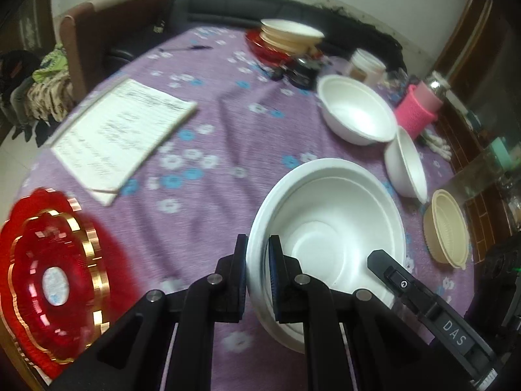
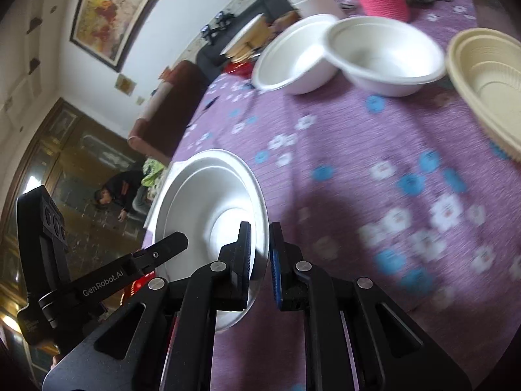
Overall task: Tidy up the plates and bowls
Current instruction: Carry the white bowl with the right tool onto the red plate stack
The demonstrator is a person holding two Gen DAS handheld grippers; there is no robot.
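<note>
A large white bowl [image 1: 329, 224] with a smaller white bowl nested inside is held between both grippers above the purple flowered tablecloth [image 1: 208, 120]. My left gripper [image 1: 258, 260] is shut on its left rim. My right gripper [image 2: 260, 251] is shut on the opposite rim of the same bowl [image 2: 208, 202]; its finger shows in the left wrist view [image 1: 390, 270]. Two more white bowls [image 1: 356, 109] [image 1: 407, 166] and a beige bowl [image 1: 447, 228] sit at the right. A red and gold plate [image 1: 55, 280] lies at the near left.
A stack of beige bowls on a red plate [image 1: 286, 37] stands at the far side. A paper pad [image 1: 120, 133] lies left of centre. A pink-sleeved bottle [image 1: 420, 107], a white jar [image 1: 366, 63] and small dark items [image 1: 301, 68] crowd the far right.
</note>
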